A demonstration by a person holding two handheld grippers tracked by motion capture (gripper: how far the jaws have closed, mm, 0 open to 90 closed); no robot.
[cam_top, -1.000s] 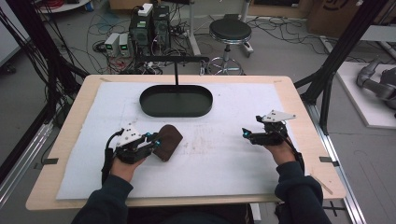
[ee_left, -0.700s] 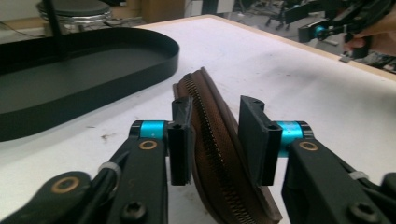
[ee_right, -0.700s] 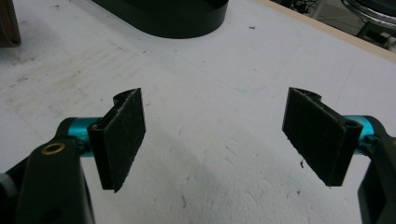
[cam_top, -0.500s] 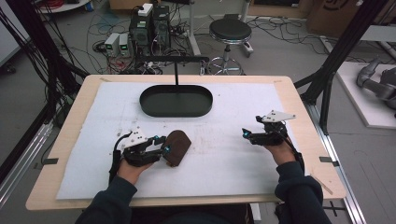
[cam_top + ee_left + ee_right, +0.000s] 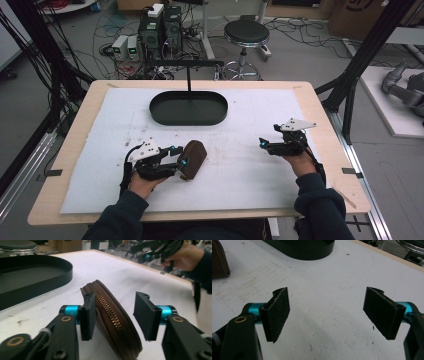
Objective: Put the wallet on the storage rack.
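A brown zipped pouch (image 5: 192, 157) sits on the white mat, left of centre. In the left gripper view the pouch (image 5: 106, 303) stands on its edge with the zipper up, between the jaws of my left gripper (image 5: 117, 315). Those jaws have just been opening. The left pad (image 5: 88, 316) lies against the pouch's side, while the right pad (image 5: 145, 315) stands clear of it. From above, the left gripper (image 5: 179, 155) is at the pouch's left side. My right gripper (image 5: 263, 143) hovers over the mat at the right, open, with nothing in it (image 5: 329, 312).
A black oval tray (image 5: 156, 107) lies at the back centre of the mat, with a thin black post rising behind it. The tray wall (image 5: 37, 287) is close beyond the left gripper. The wooden table edge (image 5: 320, 120) frames the mat.
The left gripper's jaws have spread apart from around the pouch. The left hand and pouch shifted slightly right and toward the person. The right gripper stayed put.
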